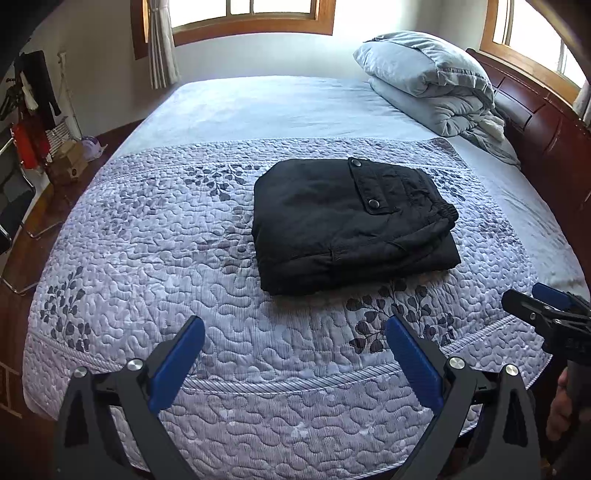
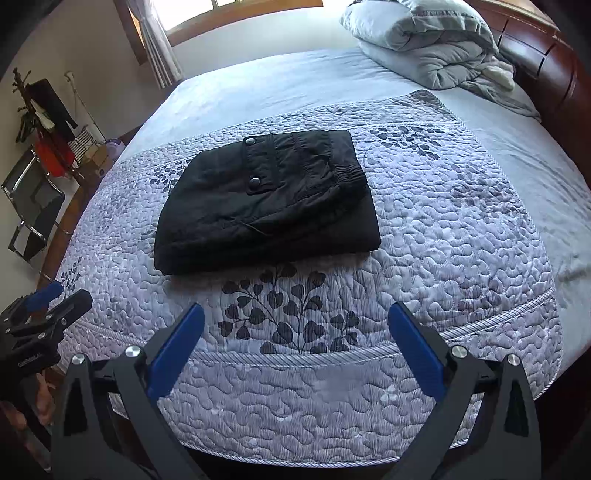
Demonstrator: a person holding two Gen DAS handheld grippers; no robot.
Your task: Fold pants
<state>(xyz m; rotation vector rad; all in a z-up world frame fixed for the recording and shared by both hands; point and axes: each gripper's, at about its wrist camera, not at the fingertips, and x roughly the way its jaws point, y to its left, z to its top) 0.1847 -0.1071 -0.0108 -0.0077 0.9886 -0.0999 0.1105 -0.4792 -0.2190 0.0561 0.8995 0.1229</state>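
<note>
Black pants (image 1: 351, 225) folded into a compact square bundle, lying flat on the quilted lavender bedspread (image 1: 184, 258) in the middle of the bed (image 1: 277, 107), pocket flap with two snap buttons (image 1: 375, 202) facing up, elastic waistband bunched along the right edge. Same bundle in the right wrist view (image 2: 266, 206), just beyond a printed sprig of dark leaves (image 2: 291, 314) on the bedspread. Left tongs (image 1: 295, 332) spread wide, blue pads apart with nothing between them, held over the near part of the bedspread, short of the pants and not touching them. Right tongs (image 2: 295, 325) likewise released, fingers splayed, empty, also on the near side of the bundle. Right tongs seen again at the right edge of the left wrist view (image 1: 546, 310), with part of a hand (image 1: 561, 410) below them; left tongs seen at the left edge of the right wrist view (image 2: 40, 306). Rumpled grey-blue duvet (image 1: 428, 81) piled with a pillow at the far right corner of the bed, against a dark wooden headboard (image 1: 532, 110). Wood-framed window (image 1: 251, 18) behind the bed, curtain (image 1: 160, 44) at its left side. Clothes rack (image 1: 33, 107) with dark and red garments by the left wall, metal chair (image 1: 14, 206) on the floor beside it.
</note>
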